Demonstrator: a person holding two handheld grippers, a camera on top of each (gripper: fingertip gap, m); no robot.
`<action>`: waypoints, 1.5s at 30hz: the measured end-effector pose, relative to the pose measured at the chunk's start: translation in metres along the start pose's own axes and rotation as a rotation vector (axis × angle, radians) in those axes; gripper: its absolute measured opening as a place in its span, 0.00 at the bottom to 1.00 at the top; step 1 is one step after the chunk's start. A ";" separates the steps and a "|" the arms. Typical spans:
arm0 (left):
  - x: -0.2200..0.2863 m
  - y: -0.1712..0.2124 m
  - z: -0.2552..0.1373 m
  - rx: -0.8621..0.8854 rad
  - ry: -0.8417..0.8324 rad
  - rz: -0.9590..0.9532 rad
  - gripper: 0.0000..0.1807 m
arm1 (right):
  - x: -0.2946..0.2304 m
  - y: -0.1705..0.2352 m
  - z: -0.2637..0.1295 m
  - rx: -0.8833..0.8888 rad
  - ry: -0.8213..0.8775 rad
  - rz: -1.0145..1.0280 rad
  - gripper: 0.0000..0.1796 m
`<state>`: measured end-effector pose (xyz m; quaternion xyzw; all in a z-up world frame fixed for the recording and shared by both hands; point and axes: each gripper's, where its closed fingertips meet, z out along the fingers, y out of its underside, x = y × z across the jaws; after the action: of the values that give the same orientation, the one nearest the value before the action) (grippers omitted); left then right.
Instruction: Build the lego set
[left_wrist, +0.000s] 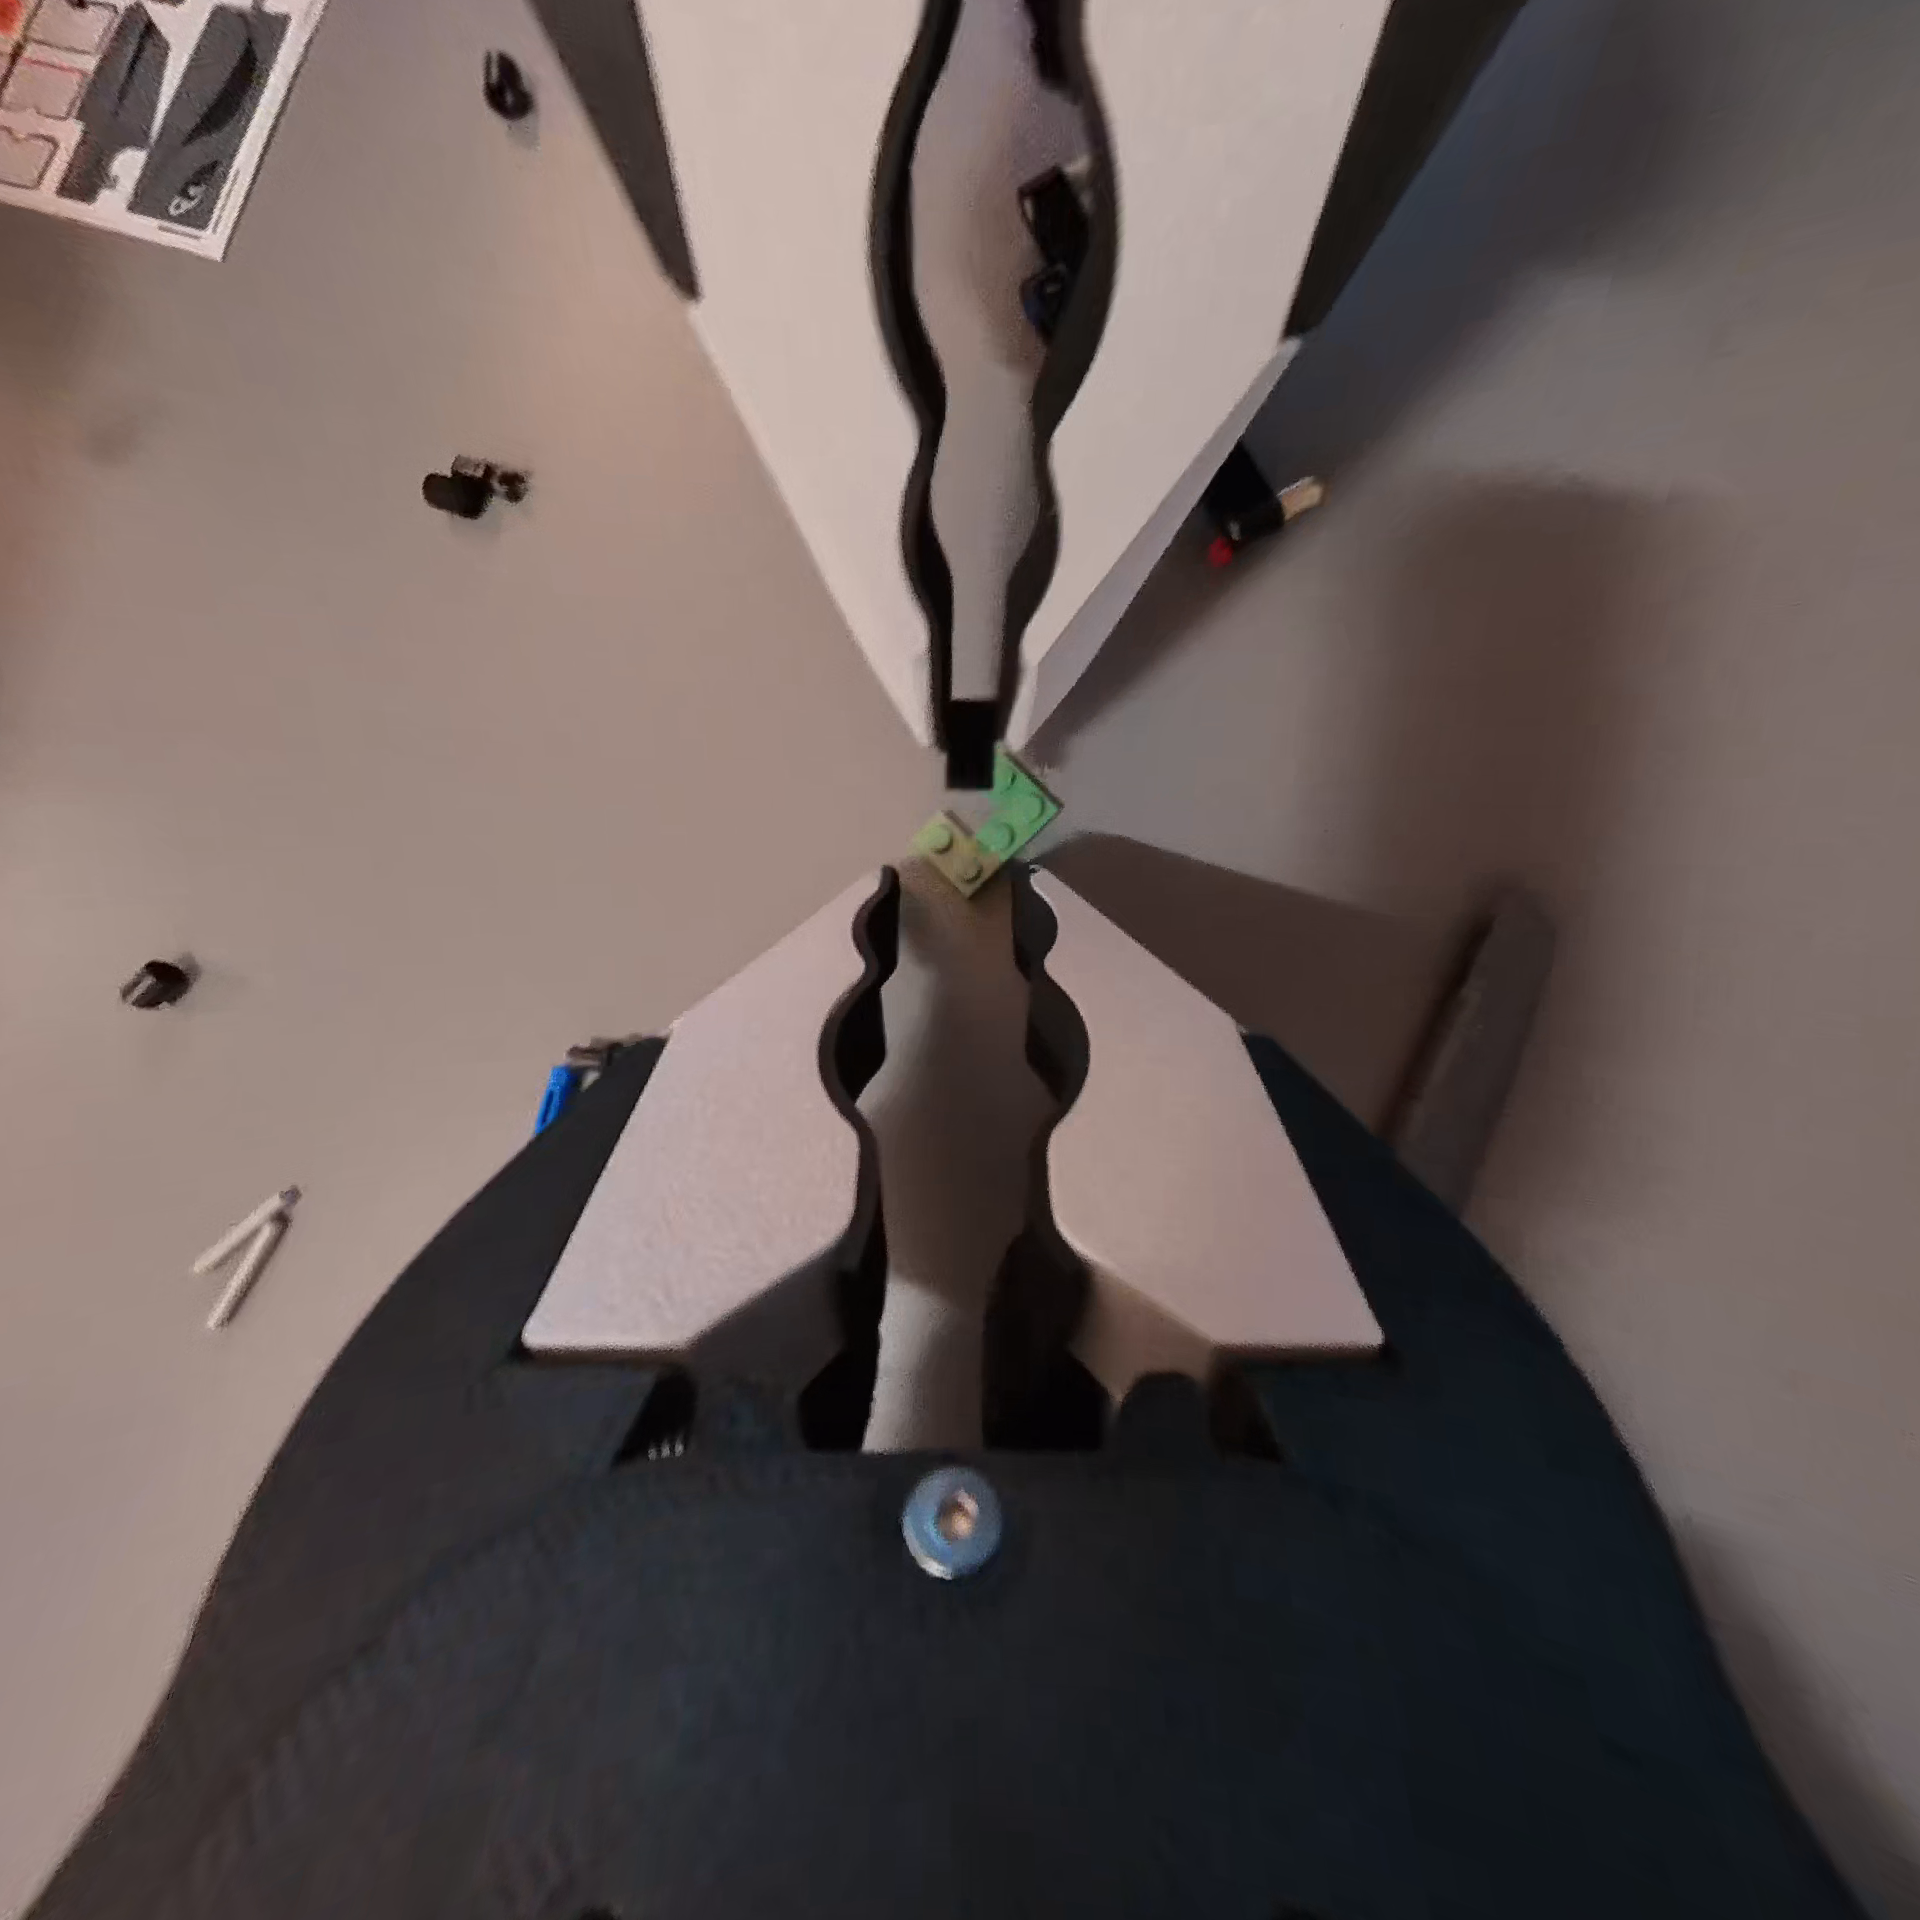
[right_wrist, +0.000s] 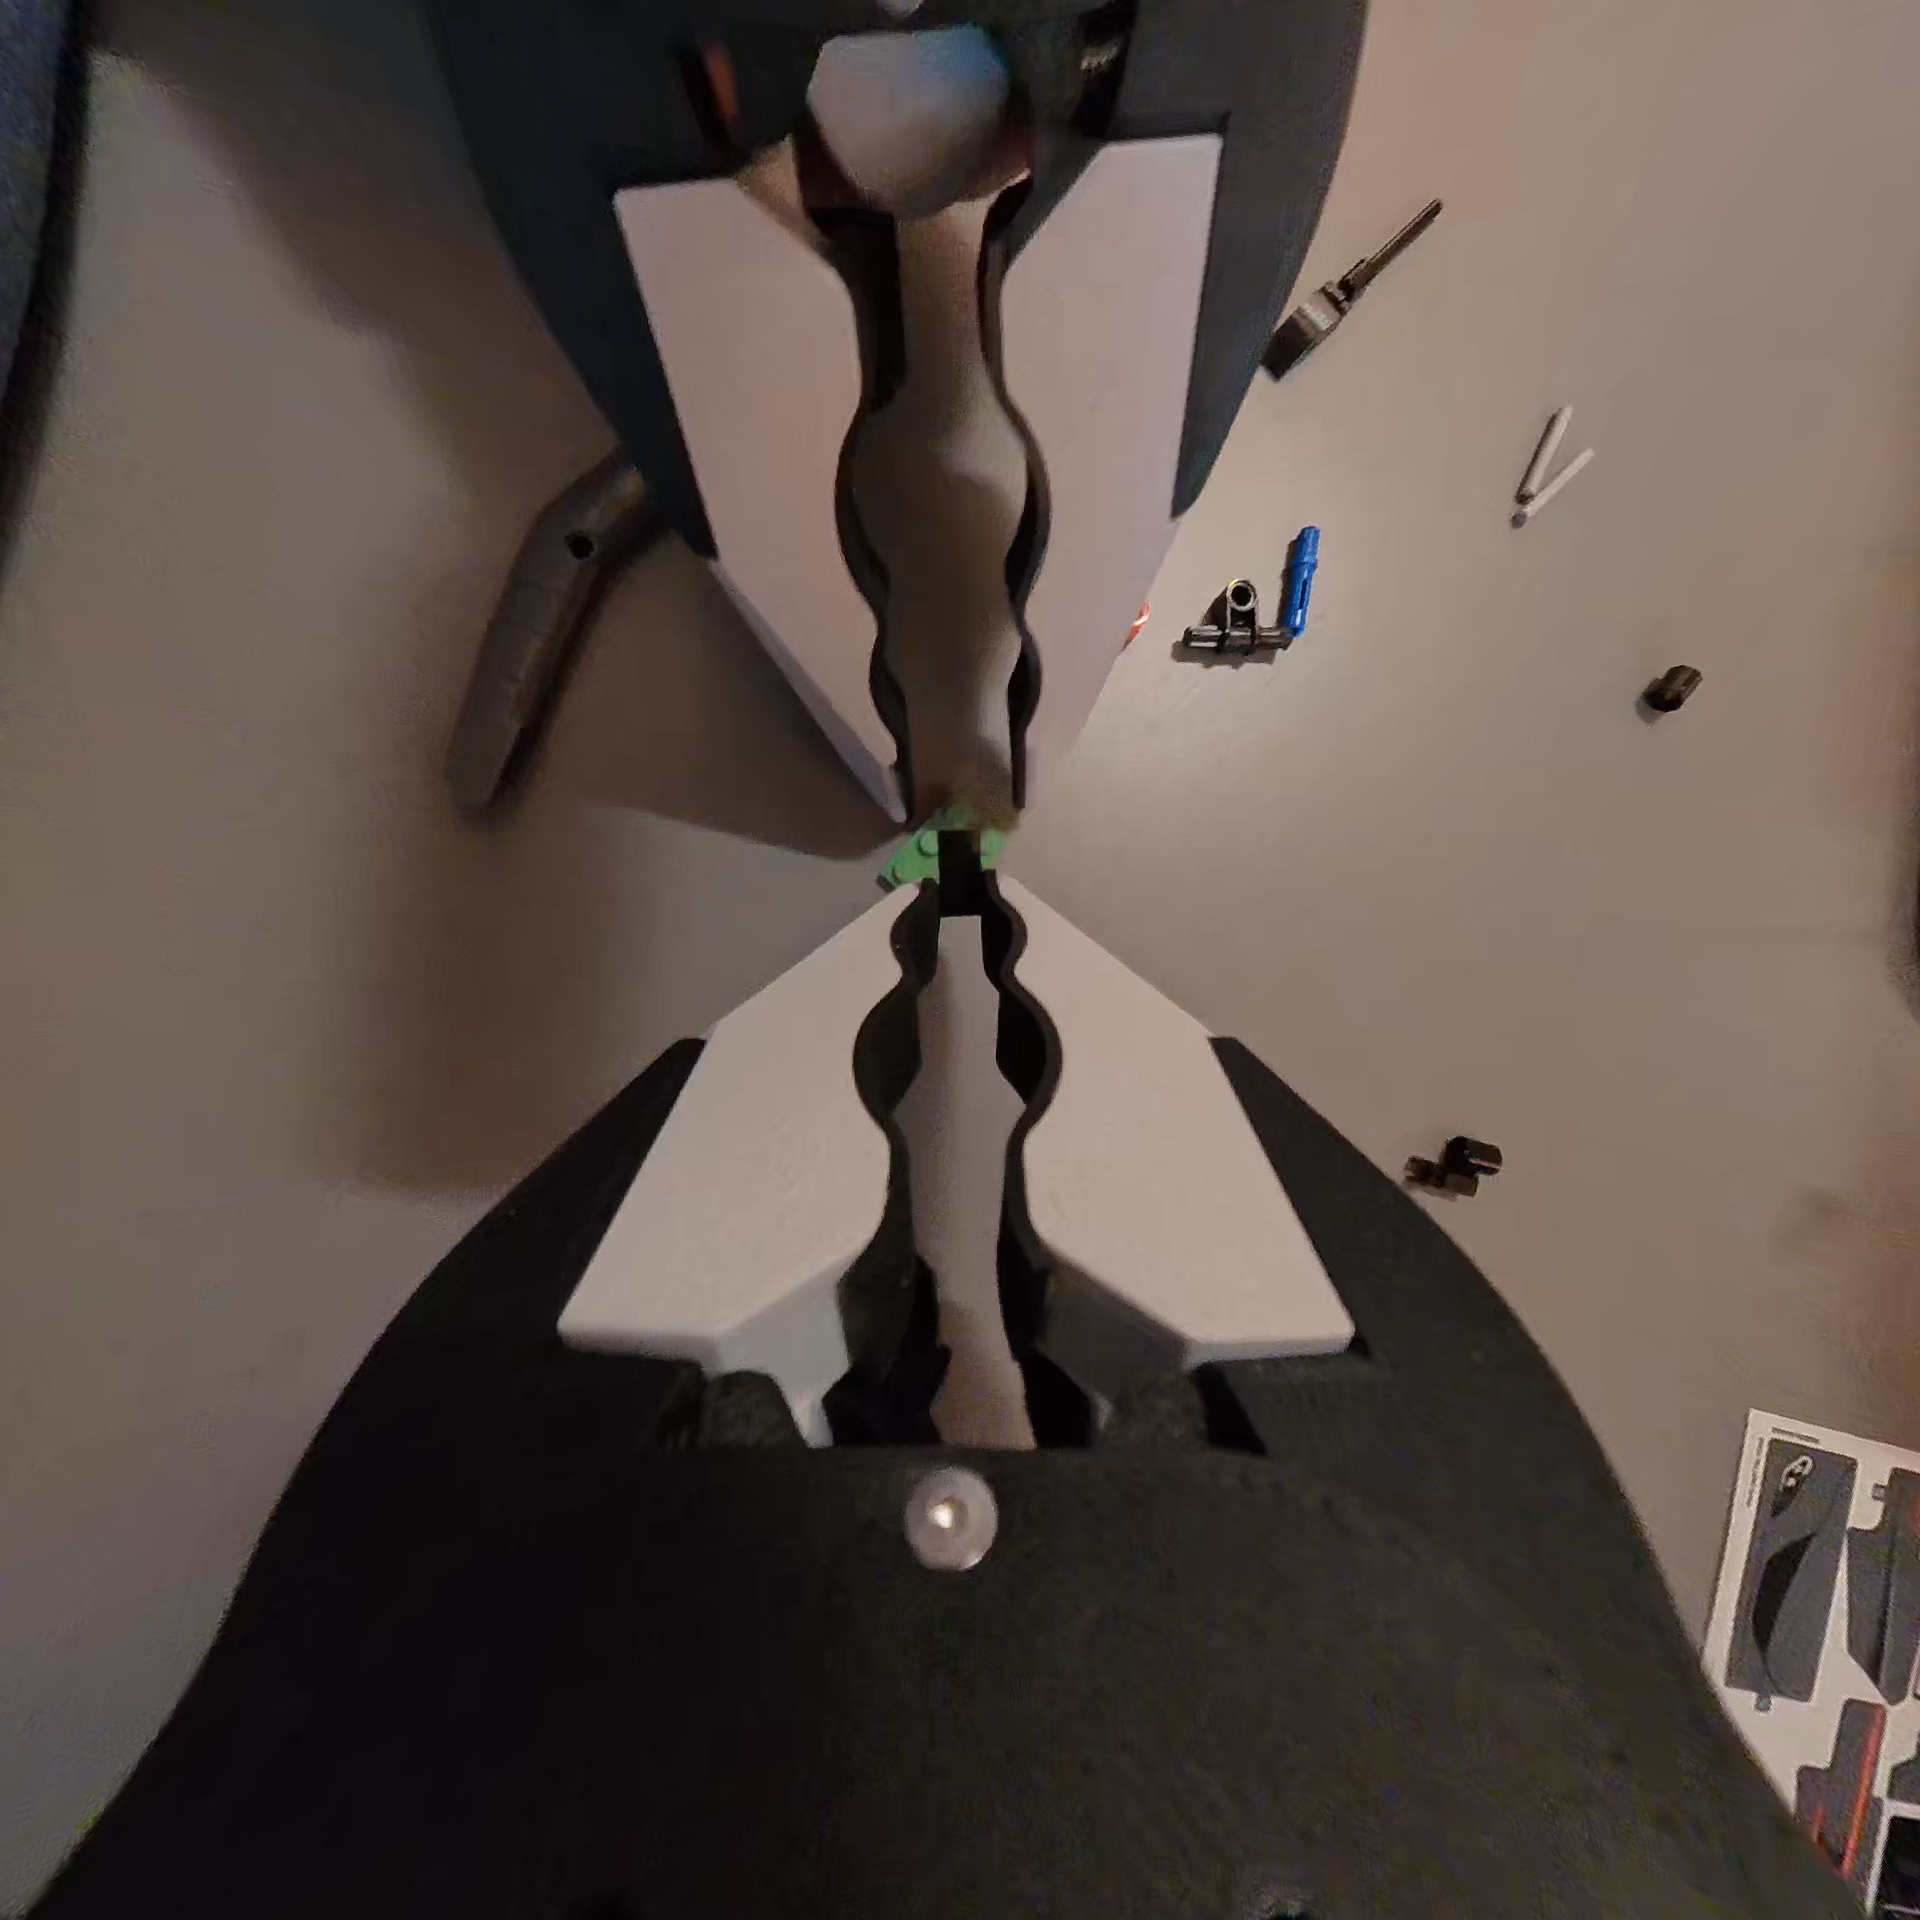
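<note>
The left gripper (left_wrist: 961, 883) comes up from the bottom of the left wrist view, its fingers clenched on the near end of a green corner plate (left_wrist: 987, 826), an L-shaped studded lego piece at frame centre. The right gripper (left_wrist: 971, 764) comes down from the top of that view to meet it, its fingers grasping a small black piece (left_wrist: 968, 756) that touches the plate's upper arm. Only this view shows the plate's studs and its L outline.

In the right wrist view the right gripper (right_wrist: 956, 899) fills the bottom, with the black piece (right_wrist: 958, 883) pinched between its tips, and the green corner plate (right_wrist: 940, 847) shows only as a sliver, largely covered by the black piece and by the left gripper (right_wrist: 961, 805) coming down from the top. Both grippers have pale wedge-shaped fingers with wavy dark inner edges, set in matt black textured bodies.

Loose parts lie on the smooth pale surface (left_wrist: 312, 727). The right wrist view alone shows a blue pin (right_wrist: 1302, 579) beside a black connector (right_wrist: 1231, 621), a dark axle part (right_wrist: 1345, 291) at upper right, and a curved grey panel (right_wrist: 540, 634) half hidden behind the left gripper at centre left. Both views show a pair of white rods (left_wrist: 247, 1255), small black pieces (left_wrist: 473, 486) and a printed sheet (left_wrist: 145, 104), upper left in the left wrist view, lower right in the other.
</note>
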<state>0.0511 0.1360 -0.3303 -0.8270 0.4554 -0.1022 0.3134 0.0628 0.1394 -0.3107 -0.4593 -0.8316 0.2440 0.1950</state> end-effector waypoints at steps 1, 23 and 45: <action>-0.001 0.002 -0.001 0.002 0.007 -0.008 0.10 | -0.001 0.002 0.000 -0.011 -0.008 -0.001 0.03; -0.019 0.004 -0.001 -0.024 -0.042 -0.007 0.07 | -0.013 0.009 0.005 -0.015 -0.046 0.120 0.03; -0.008 -0.002 -0.004 0.024 -0.055 -0.056 0.08 | 0.000 0.012 0.016 -0.105 -0.028 0.114 0.03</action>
<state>0.0462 0.1412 -0.3254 -0.8381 0.4221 -0.0936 0.3328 0.0624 0.1409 -0.3303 -0.5121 -0.8183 0.2173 0.1446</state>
